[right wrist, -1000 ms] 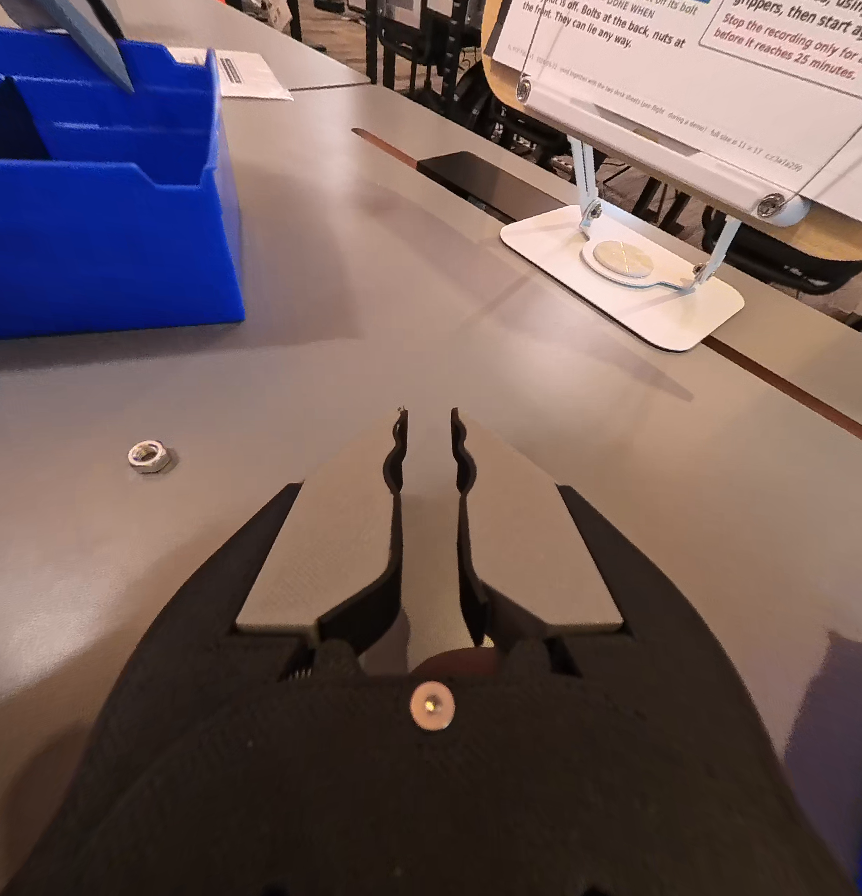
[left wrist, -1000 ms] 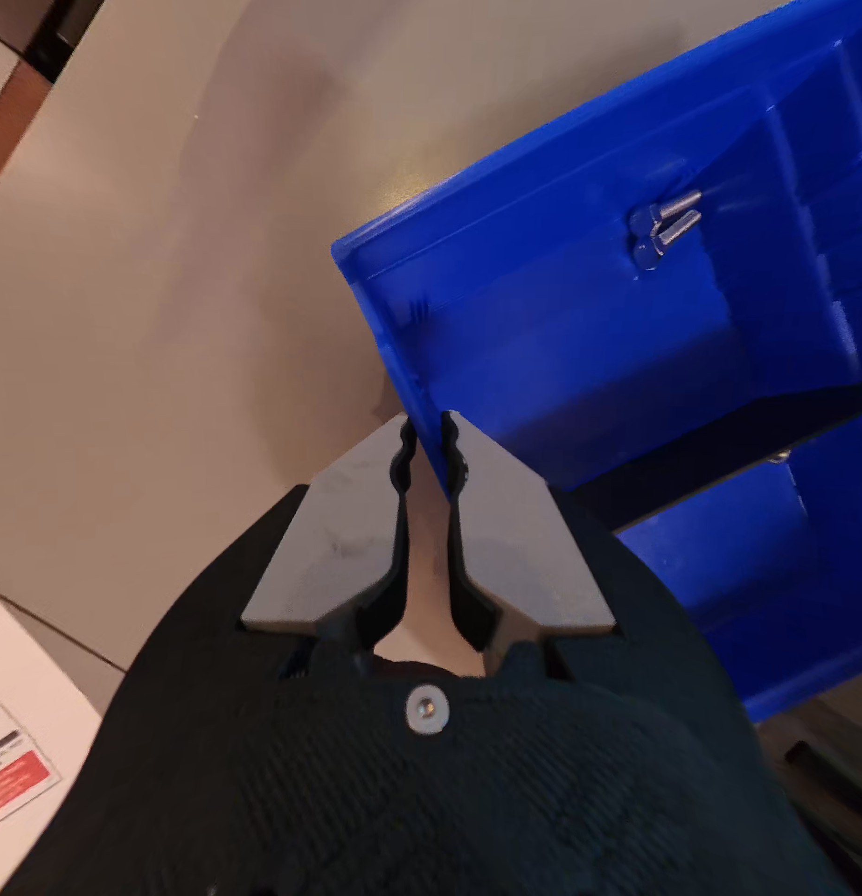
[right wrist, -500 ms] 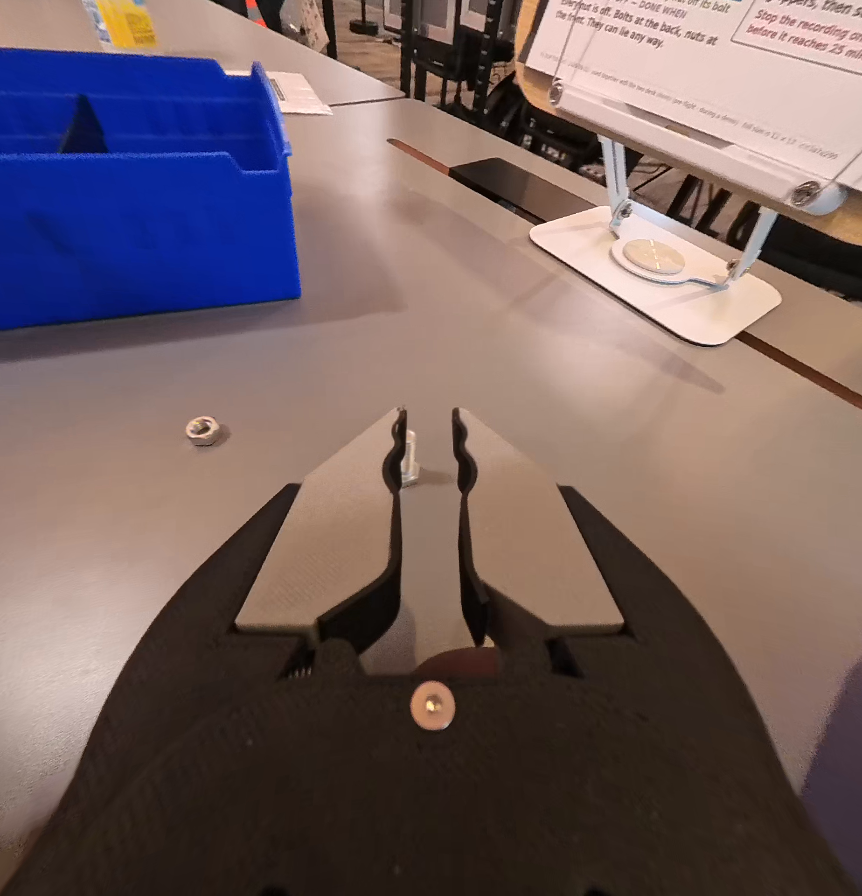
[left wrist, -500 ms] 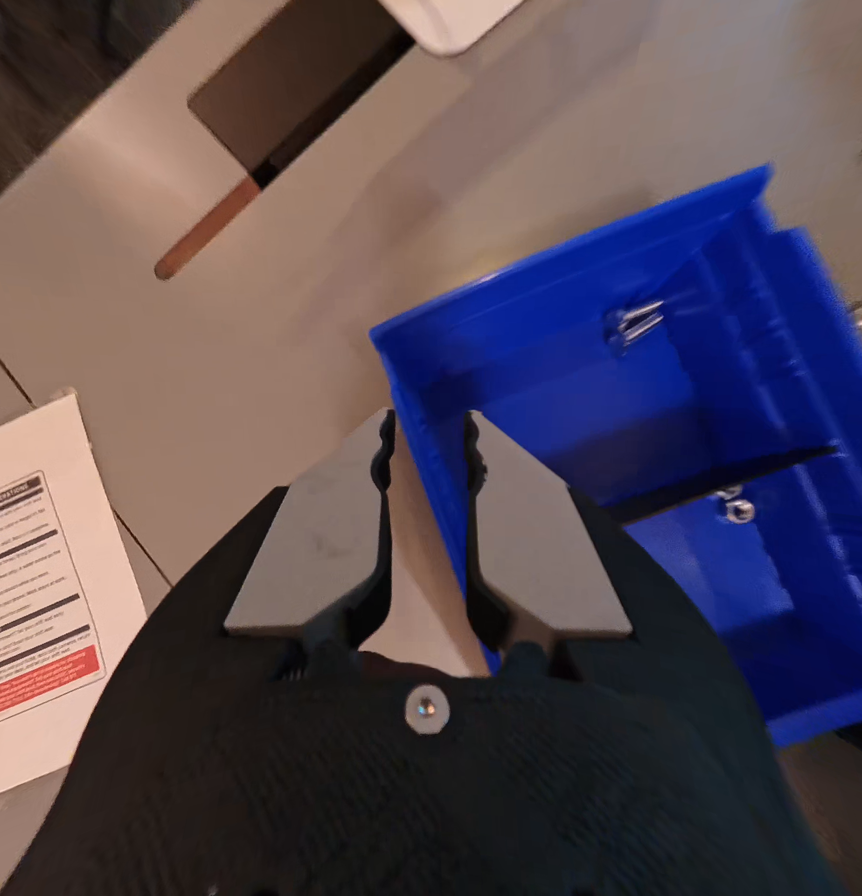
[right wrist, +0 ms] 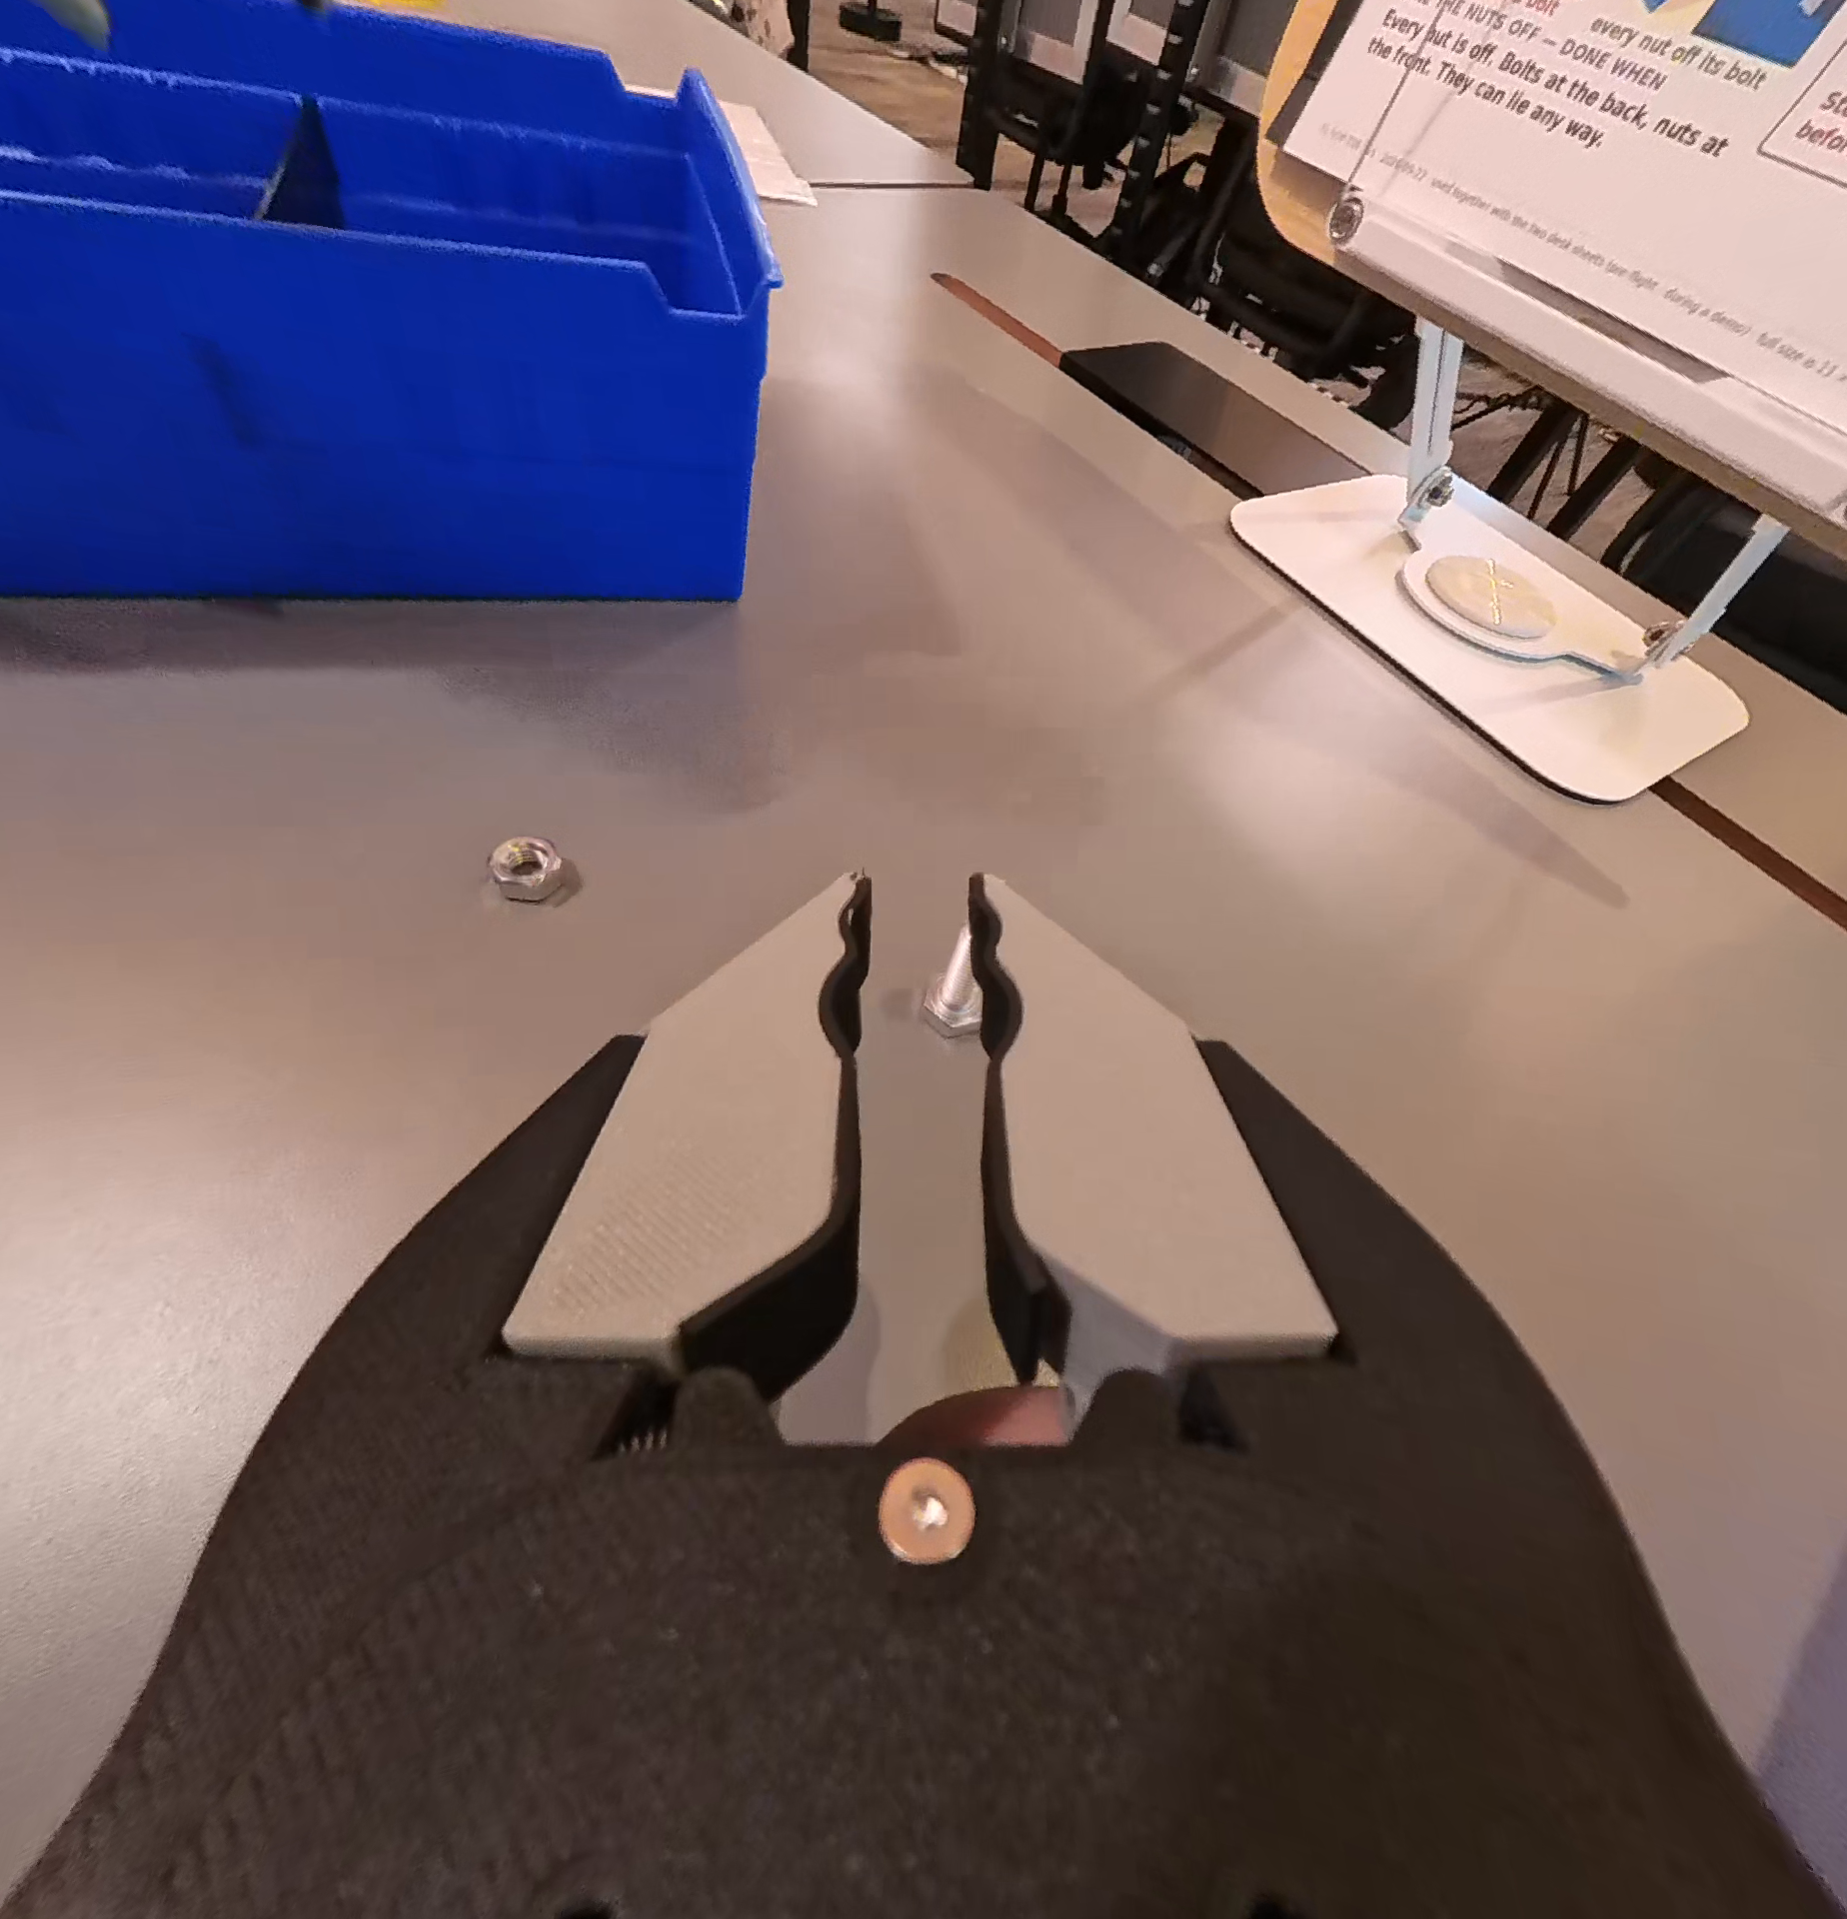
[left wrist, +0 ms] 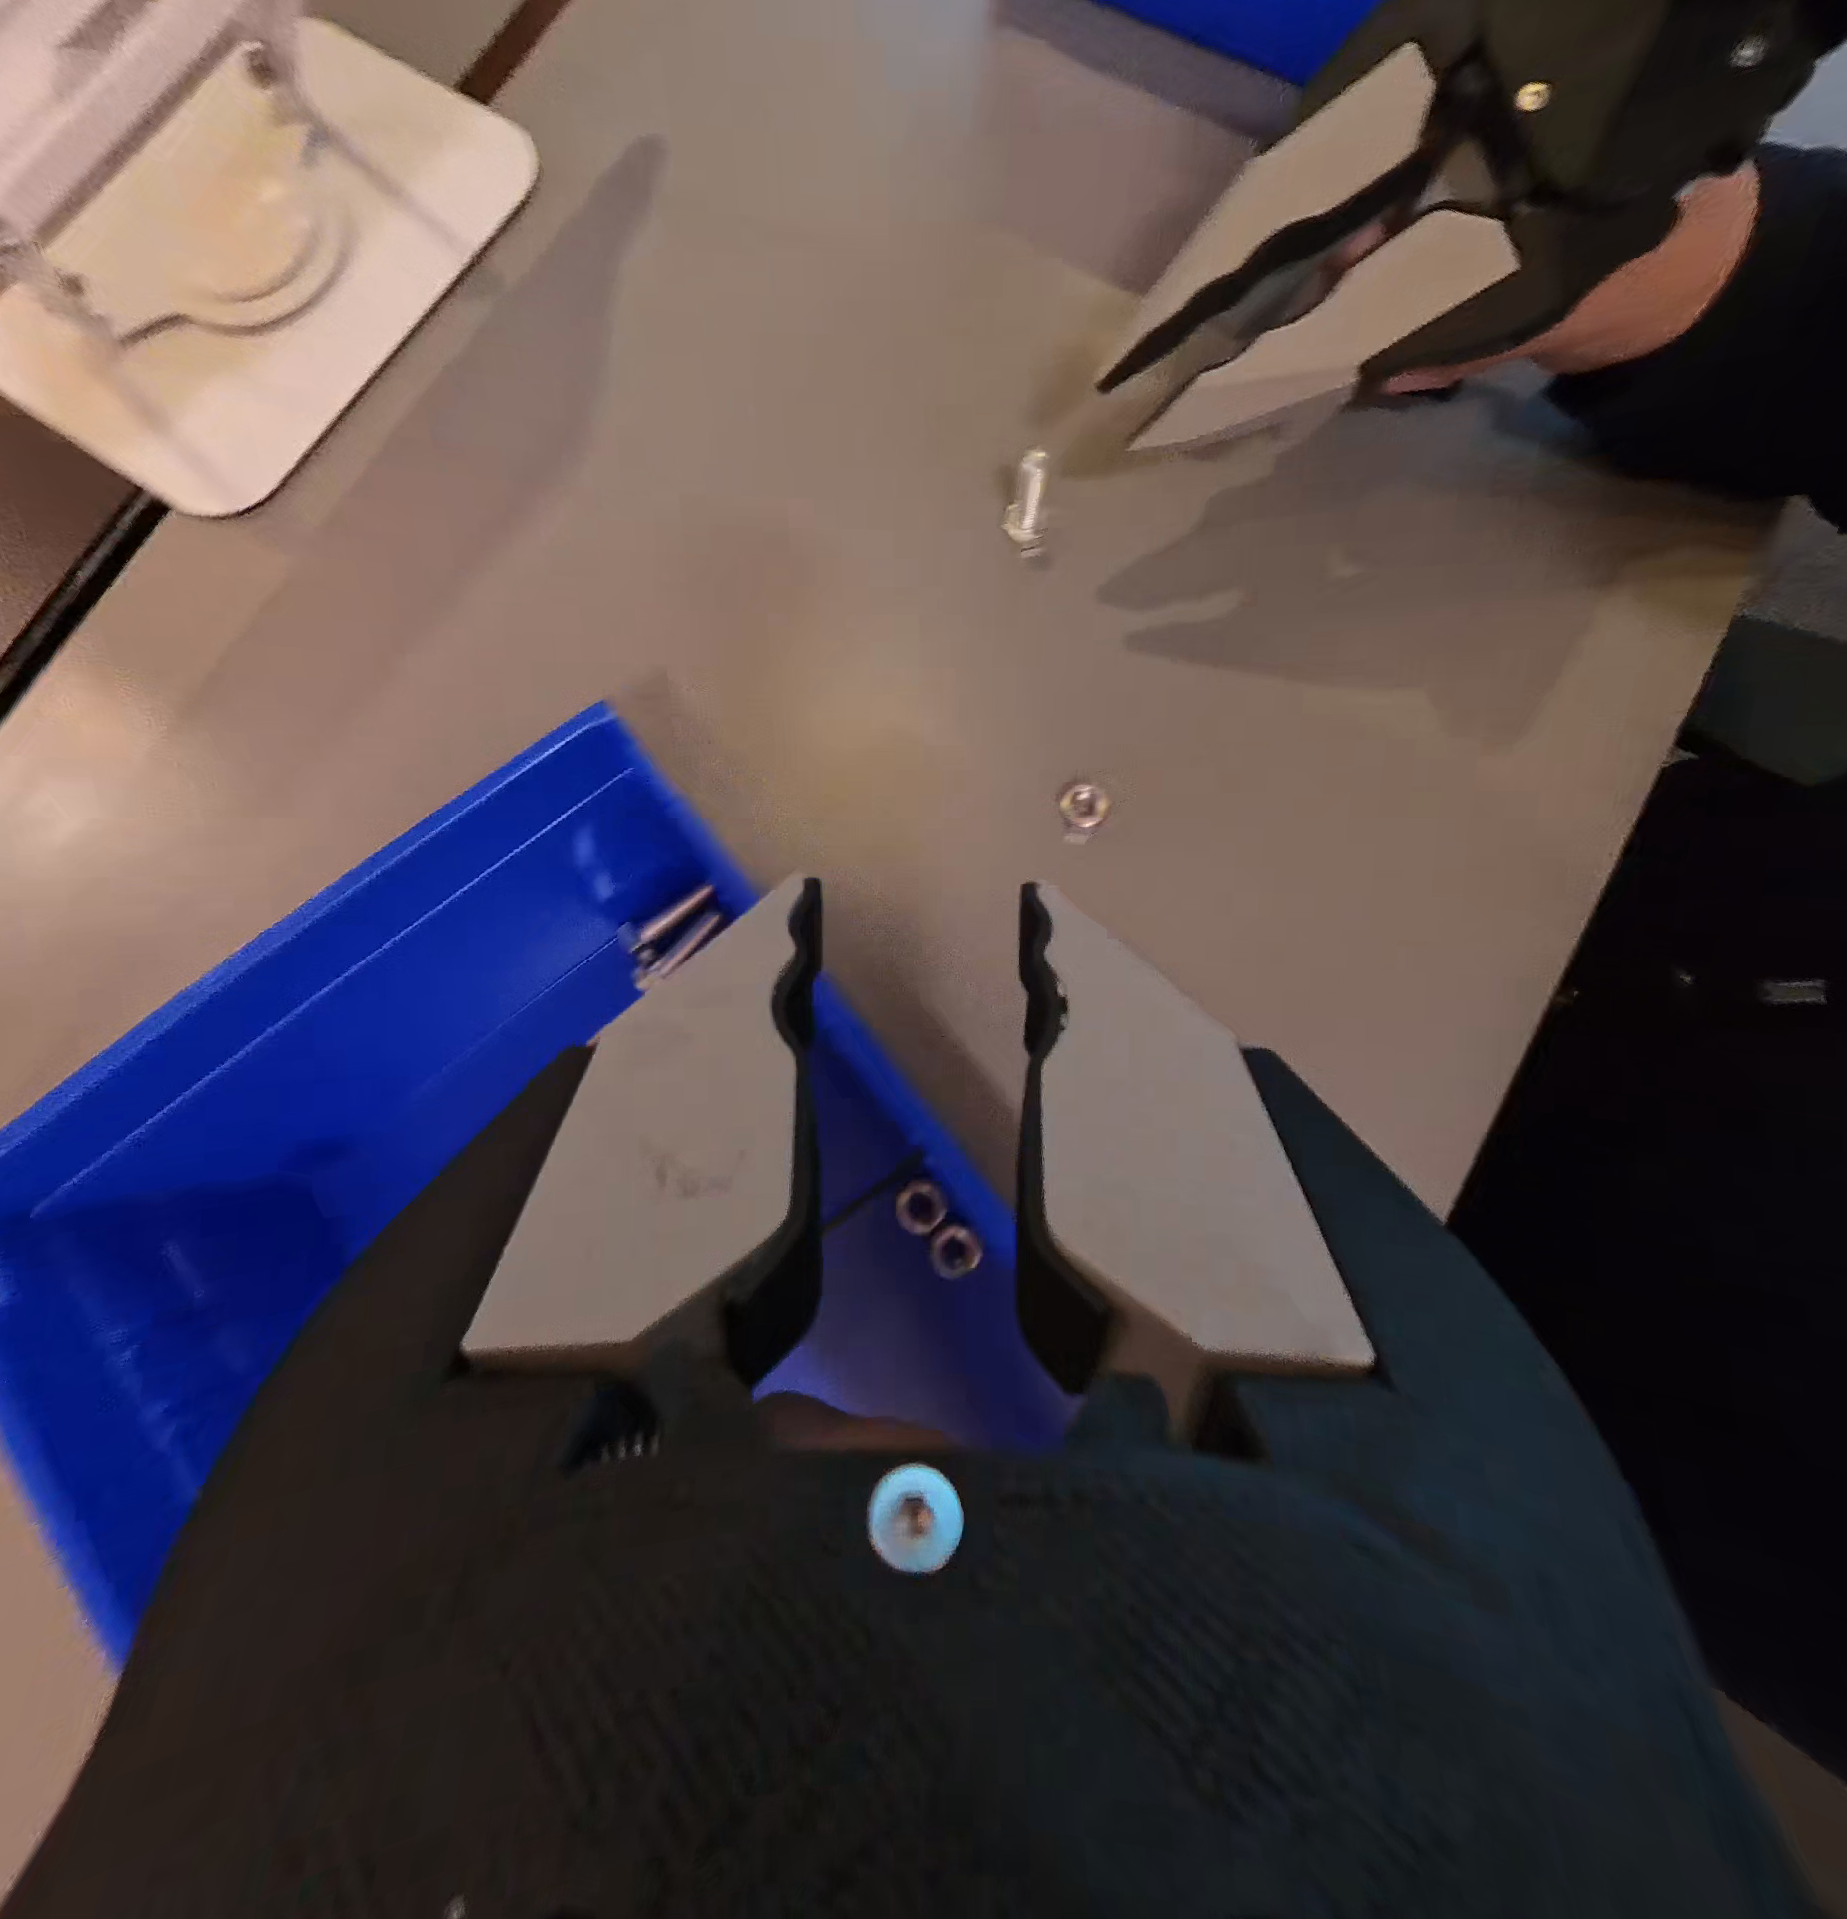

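Note:
My right gripper (right wrist: 919,888) is low over the grey table, its jaws a narrow gap apart. A small silver bolt (right wrist: 948,987) lies on the table between its fingers, close against the right one. A loose hex nut (right wrist: 530,867) lies to its left. My left gripper (left wrist: 919,903) is open and empty above the corner of a blue divided bin (left wrist: 276,1090). The bin holds bolts (left wrist: 670,935) in one compartment and two nuts (left wrist: 935,1231) in the other. The left wrist view also shows the loose nut (left wrist: 1083,808), the bolt (left wrist: 1028,504) and the right gripper (left wrist: 1122,410).
A white stand base (right wrist: 1490,644) carries a tilted printed board (right wrist: 1625,156) at the right. A dark slot (right wrist: 1158,384) is set in the table behind. The blue bin (right wrist: 379,415) stands at the left. The table's edge (left wrist: 1522,1090) drops off to the right in the left wrist view. One gripper's finger ends stand about 20 cm off the other's.
My left gripper has swung from over the bin towards the open table and opened wider. My right gripper has moved forward, so the bolt now lies between its fingers.

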`<action>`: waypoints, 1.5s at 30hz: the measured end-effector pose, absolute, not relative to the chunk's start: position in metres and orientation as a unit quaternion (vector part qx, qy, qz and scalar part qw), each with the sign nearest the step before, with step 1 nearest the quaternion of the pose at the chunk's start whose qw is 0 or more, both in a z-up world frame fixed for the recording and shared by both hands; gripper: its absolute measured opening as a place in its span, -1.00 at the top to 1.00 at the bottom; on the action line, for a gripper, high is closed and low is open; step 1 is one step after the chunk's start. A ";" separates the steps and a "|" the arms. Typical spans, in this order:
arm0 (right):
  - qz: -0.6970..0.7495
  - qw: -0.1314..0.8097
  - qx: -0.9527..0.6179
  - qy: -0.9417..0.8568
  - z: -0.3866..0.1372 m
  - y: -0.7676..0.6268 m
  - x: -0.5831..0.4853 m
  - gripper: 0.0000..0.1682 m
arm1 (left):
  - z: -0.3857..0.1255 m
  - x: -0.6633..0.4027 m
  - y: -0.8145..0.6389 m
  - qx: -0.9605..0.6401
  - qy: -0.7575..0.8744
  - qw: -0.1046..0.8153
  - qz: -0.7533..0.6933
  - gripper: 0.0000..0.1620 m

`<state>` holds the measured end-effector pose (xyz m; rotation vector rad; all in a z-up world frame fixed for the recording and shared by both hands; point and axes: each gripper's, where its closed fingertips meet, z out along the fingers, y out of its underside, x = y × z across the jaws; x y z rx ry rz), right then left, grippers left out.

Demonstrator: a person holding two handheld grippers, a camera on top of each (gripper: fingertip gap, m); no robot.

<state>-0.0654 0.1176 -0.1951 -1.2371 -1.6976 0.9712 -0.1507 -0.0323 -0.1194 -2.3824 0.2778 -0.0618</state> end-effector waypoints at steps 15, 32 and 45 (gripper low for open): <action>0.398 0.432 -0.484 -0.649 -0.184 0.119 -0.054 0.82 | -0.215 -0.079 -0.011 -0.959 0.113 0.259 -0.011 0.61; 0.370 0.429 -0.492 -0.661 -0.200 0.126 -0.059 0.83 | -0.176 -0.155 0.072 -0.911 0.040 0.409 -0.007 0.67; 0.371 0.436 -0.486 -0.660 -0.195 0.123 -0.058 0.83 | -0.125 -0.206 0.012 -0.902 -0.062 0.415 0.103 0.46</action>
